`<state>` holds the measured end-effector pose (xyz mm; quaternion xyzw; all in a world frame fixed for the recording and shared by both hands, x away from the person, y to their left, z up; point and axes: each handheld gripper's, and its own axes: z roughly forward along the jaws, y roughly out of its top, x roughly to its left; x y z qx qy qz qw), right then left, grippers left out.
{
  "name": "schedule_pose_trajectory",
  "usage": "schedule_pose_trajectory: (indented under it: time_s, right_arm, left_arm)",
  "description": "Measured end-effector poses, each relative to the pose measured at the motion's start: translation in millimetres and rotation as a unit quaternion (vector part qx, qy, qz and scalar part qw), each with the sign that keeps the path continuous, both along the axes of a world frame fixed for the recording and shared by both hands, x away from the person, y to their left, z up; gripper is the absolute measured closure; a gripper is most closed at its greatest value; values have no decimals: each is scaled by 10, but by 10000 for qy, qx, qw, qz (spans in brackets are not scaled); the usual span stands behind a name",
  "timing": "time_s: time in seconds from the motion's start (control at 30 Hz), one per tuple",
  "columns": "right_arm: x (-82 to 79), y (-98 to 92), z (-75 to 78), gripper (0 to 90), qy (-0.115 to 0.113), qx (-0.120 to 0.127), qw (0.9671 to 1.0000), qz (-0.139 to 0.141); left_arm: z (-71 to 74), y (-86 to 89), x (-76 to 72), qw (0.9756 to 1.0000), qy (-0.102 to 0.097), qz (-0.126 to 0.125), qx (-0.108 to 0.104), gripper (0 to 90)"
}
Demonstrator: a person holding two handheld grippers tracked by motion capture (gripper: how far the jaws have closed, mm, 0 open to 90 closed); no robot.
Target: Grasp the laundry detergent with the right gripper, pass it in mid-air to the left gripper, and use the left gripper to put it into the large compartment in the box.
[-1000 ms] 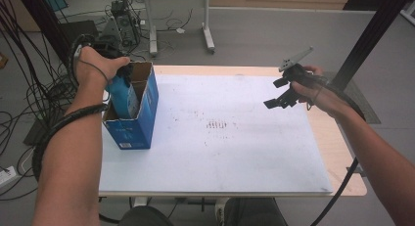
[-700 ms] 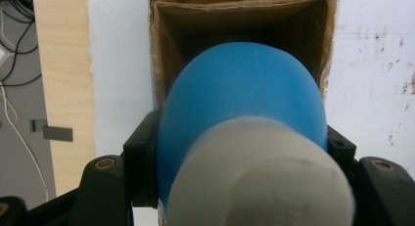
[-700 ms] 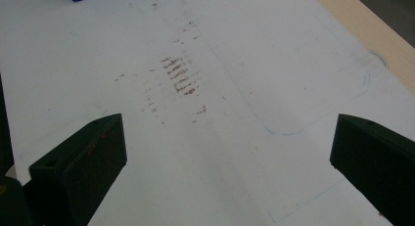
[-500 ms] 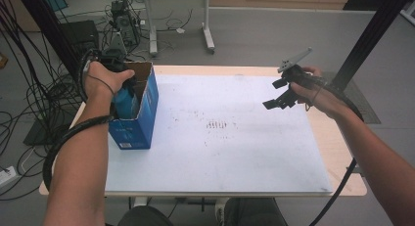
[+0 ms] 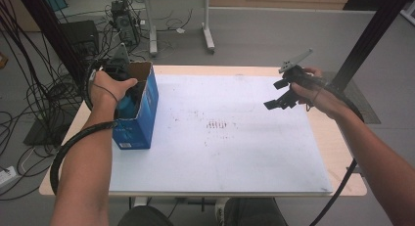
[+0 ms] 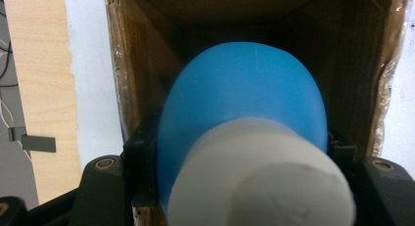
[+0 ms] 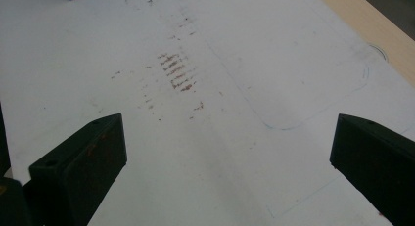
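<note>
The surface (image 5: 274, 152), a wooden tabletop under a white sheet marked with brownish smudges, carries one thing: an open-topped blue cardboard box (image 5: 139, 119) standing upright near its left edge. Down into that box goes a blue bottle with a white cap (image 6: 254, 138), clenched between the jaws of the left gripper (image 5: 125, 96); from above, the person's left hand (image 5: 108, 89) covers the box mouth and a patch of the bottle's blue shows just beneath it.

In the left gripper view the bottle sits between the brown inner walls, its long axis running straight down the box, base toward the bottom, cap toward the camera, so it stands roughly upright.

The right gripper (image 5: 280, 102) hangs above the far right of the sheet, well apart from the box, jaws spread wide with nothing between them.

As a judgement, the packing looks mostly done: the bottle is inside the walls but not yet let go. What seems left is to seat it on the box floor, release it and lift the left gripper clear
</note>
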<state>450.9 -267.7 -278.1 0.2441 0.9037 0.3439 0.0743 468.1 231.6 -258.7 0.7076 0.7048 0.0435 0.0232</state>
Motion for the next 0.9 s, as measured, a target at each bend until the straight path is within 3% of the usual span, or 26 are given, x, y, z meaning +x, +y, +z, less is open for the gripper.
schedule_pose_trajectory:
  time_s: [0.3,0.9]
  right_arm:
    - [2,4,-12,2,7,13,10000,6]
    - [-3,-2,14,2,-7,32,10000,-4]
  left_arm:
    - [-14,-18,4,10000,-45,-57,11,370]
    - [-119,-15,-26,9999,75,-105,-70,369]
